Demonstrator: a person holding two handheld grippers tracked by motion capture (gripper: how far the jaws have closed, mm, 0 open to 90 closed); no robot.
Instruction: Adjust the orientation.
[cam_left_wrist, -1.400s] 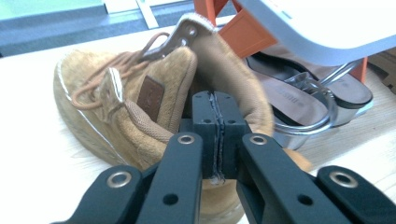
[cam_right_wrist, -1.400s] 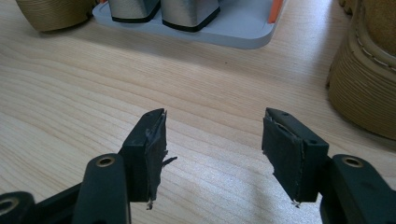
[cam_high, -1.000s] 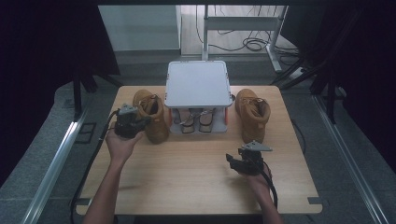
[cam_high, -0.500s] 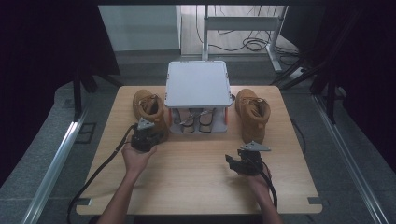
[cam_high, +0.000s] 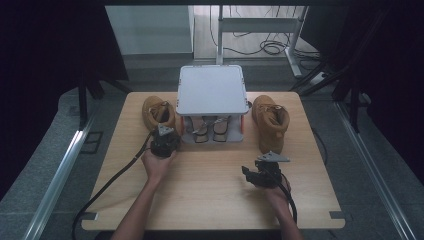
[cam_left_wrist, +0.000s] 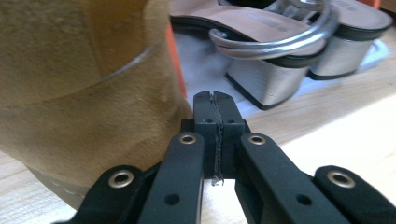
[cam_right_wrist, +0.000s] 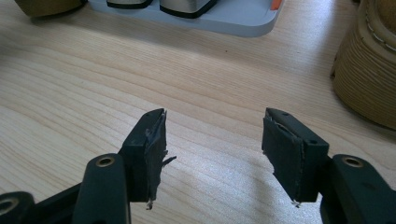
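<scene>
The left gripper (cam_left_wrist: 215, 105), jaws pressed together on nothing, sits against the left boot (cam_high: 158, 112), perhaps touching; a nudge could shove it; the right gripper (cam_right_wrist: 212, 140) gapes idle.

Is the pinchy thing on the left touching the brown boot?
Cannot tell. In the left gripper view the shut left gripper sits right against the brown boot, but its fingers hide any gap or contact.

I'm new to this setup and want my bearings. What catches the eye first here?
A grey two-tier rack at the table's far middle, silver sandals beneath its top. A tan boot stands on either side: left boot, right boot. The left gripper, shut, sits at the left boot; the right gripper rests open.
</scene>
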